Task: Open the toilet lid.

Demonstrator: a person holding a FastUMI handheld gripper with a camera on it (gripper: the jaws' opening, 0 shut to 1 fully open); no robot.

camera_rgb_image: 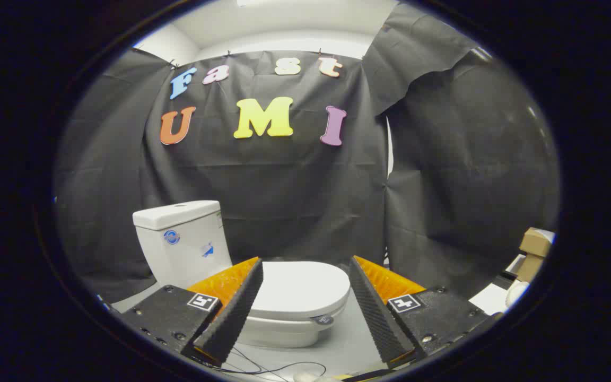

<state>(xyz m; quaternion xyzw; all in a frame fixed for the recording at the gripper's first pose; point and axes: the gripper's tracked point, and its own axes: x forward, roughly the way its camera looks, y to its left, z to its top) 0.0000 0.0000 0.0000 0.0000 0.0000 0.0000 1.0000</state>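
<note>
A white toilet stands on the pale floor just ahead of the fingers. Its lid (pixel 297 289) lies flat and closed over the bowl, with the front rim pointing toward the right finger. The tank (pixel 183 241) rises behind it, to the left. My gripper (pixel 305 265) is open, its two black ribbed fingers (pixel 236 313) spread wide on either side of the lid's near part and not touching it. Nothing is held between them.
Black cloth walls close the booth behind and to the right. A cardboard box (pixel 534 249) and white items (pixel 496 297) sit at the far right. Thin black cables (pixel 284 367) lie on the floor below the fingers.
</note>
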